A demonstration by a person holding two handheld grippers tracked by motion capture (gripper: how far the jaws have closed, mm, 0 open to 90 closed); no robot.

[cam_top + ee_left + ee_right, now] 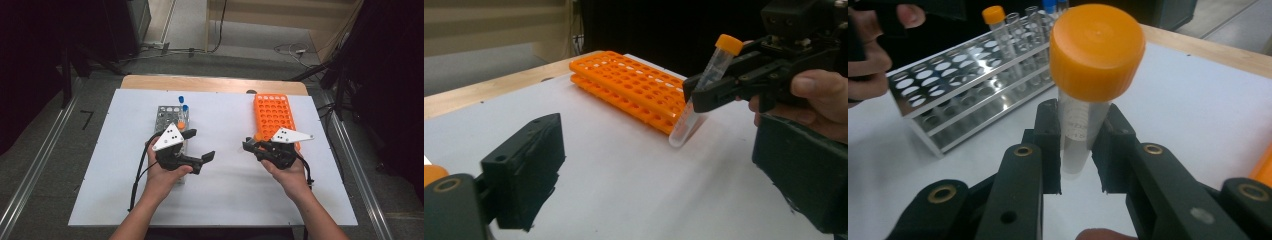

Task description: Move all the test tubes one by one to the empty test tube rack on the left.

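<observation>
Currently the work appears to be moving capped tubes between two racks; judged early to mid stage. Right gripper (696, 92), at upper right of the left gripper view, has its jaws closed on an orange-capped tube (1088, 85), gripped just below the cap. Tube hangs tilted, its tip just above the white table (225, 195) beside the orange rack (634, 92), approx. at its near edge; contact with the rack cannot be confirmed. Which way the tube is travelling cannot be told.

Left gripper (197, 145), centre-left of the high view, has jaws spread wide, nothing between them; it sits beside the metal rack (167, 120).

Containers: orange rack, upper right of the high view, every visible hole vacant. Metal rack (968, 75) at upper left of the right gripper view carries one orange-capped tube, a few blue-capped, plus clear tubes whose caps are cut off by the frame edge. Exact count unclear. Remaining: seat the held tube, then the rest.
</observation>
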